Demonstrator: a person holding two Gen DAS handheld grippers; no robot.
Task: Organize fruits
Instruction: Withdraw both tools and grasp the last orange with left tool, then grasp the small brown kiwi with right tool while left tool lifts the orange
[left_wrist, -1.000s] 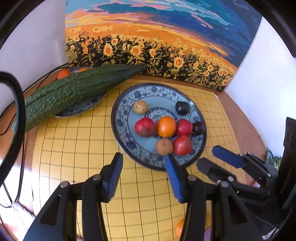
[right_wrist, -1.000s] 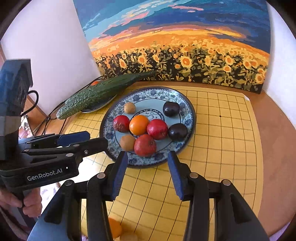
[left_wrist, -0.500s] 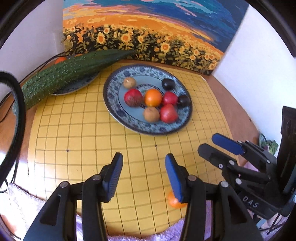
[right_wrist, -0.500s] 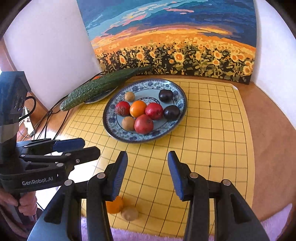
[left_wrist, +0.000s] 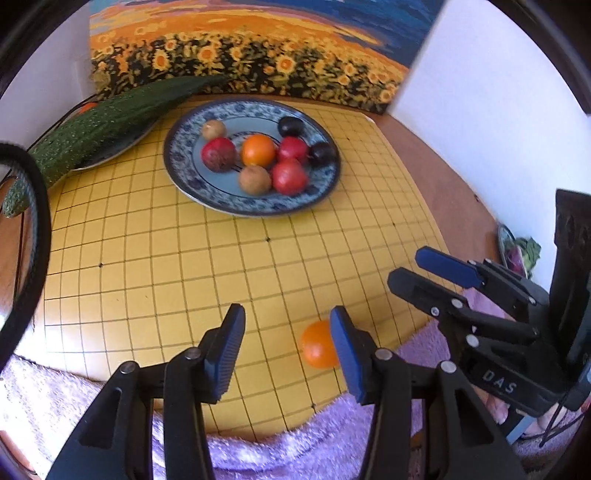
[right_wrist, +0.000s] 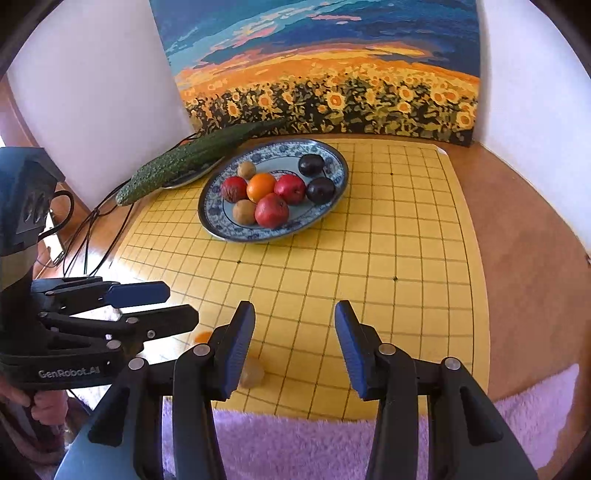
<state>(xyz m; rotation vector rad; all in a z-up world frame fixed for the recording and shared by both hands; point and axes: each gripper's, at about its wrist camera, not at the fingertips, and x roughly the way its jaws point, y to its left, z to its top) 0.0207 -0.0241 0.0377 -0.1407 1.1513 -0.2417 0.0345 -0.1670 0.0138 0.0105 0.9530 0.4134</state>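
Claws (left_wrist: 286, 343) (right_wrist: 293, 343) gape empty; only right view shows brown fruit (right_wrist: 252, 373) beside orange (left_wrist: 317, 344).

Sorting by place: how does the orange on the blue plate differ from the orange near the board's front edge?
The orange on the plate sits among other fruit in the blue patterned plate; the loose orange lies alone on the yellow grid board. The plate orange is in full view; the loose one is partly hidden behind a left gripper finger. Both are round and orange.
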